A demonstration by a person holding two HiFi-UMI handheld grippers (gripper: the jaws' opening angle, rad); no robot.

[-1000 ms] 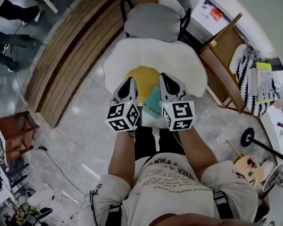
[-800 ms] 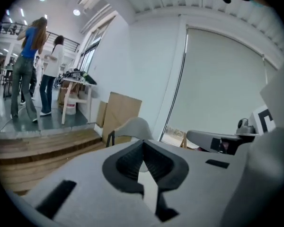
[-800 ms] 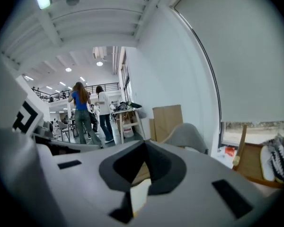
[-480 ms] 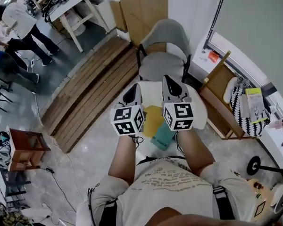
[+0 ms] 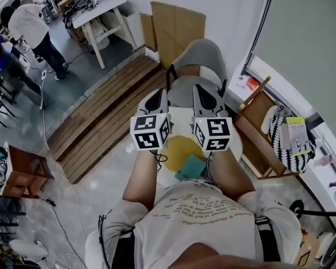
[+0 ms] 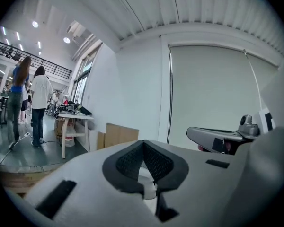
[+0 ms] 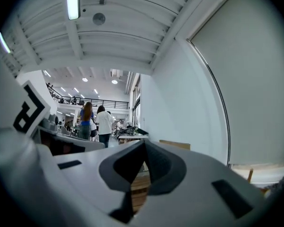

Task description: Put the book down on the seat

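The teal book (image 5: 191, 167) lies flat on the white seat (image 5: 182, 115), at the near right edge of its yellow cushion (image 5: 175, 149), partly hidden under the person's right forearm; neither gripper touches it. The left gripper (image 5: 157, 98) and right gripper (image 5: 201, 93) hang side by side above the seat, pointing away from the person; each has its jaws pressed together with nothing between them. Beyond the seat stands a grey chair (image 5: 199, 58); wooden planks (image 5: 101, 114) run along the floor to the left; cardboard (image 5: 177, 24) leans on the far wall.
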